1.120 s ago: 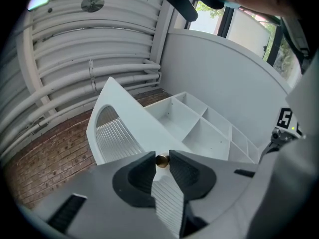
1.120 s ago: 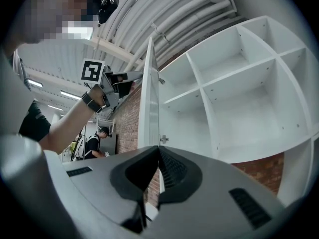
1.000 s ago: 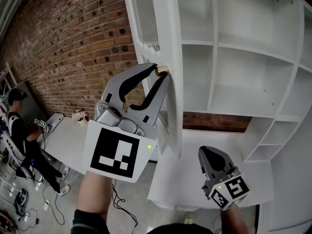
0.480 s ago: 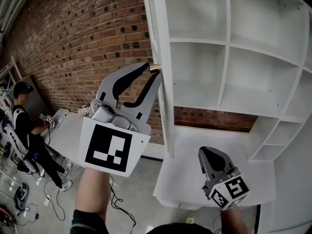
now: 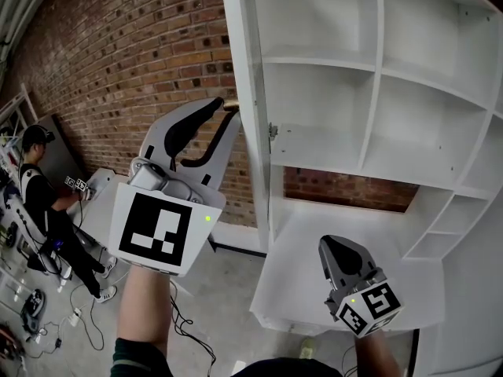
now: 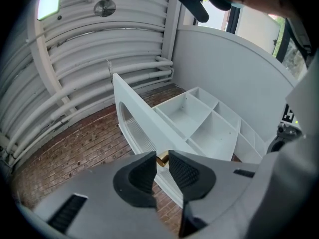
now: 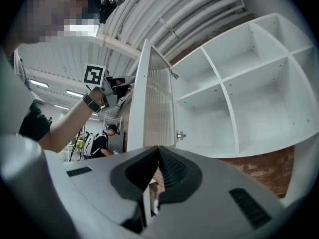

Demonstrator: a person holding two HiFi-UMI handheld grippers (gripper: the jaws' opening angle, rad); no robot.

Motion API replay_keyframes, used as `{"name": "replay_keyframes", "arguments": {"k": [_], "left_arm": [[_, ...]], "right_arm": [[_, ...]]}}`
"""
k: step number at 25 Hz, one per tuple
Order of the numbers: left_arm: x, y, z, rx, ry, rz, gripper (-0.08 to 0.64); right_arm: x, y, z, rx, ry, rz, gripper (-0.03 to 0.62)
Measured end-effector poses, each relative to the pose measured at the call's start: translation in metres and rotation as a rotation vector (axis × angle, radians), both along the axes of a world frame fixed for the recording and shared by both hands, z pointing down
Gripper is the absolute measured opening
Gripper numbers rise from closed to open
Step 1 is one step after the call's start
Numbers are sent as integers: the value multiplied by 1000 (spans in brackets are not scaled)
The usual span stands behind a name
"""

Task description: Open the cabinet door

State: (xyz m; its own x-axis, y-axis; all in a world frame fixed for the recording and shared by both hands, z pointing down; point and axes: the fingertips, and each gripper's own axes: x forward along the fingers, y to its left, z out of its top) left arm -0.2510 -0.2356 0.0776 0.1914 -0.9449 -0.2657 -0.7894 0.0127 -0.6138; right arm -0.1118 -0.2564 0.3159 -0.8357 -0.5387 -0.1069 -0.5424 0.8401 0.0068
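Observation:
The white cabinet door stands swung out, nearly edge-on in the head view. Its ribbed panel faces the right gripper view. My left gripper is raised at the door's outer edge and is shut on the small brass knob. The knob shows between the black pads in the left gripper view. Behind the door, the cabinet's white shelves are bare. My right gripper hangs low in front of the cabinet's lower counter, shut and holding nothing, away from the door.
A red brick wall runs to the left of the cabinet. A person stands at a white table at far left, with cables on the floor. A hinge shows on the cabinet's side.
The door has swung further open to the left, from angled to nearly edge-on, with my left gripper still on the knob and moving left. The right gripper has stayed put.

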Motion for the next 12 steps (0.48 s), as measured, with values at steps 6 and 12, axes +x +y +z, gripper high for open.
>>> {"name": "replay_keyframes", "arguments": {"k": [6, 12], "left_arm": [[-22, 8, -1, -12, 47, -9, 69], [-51, 13, -2, 15, 102, -27, 48]], "right_arm": [[-5, 8, -2, 0, 5, -4, 3], [-8, 16, 2, -2, 10, -7, 3]]}}
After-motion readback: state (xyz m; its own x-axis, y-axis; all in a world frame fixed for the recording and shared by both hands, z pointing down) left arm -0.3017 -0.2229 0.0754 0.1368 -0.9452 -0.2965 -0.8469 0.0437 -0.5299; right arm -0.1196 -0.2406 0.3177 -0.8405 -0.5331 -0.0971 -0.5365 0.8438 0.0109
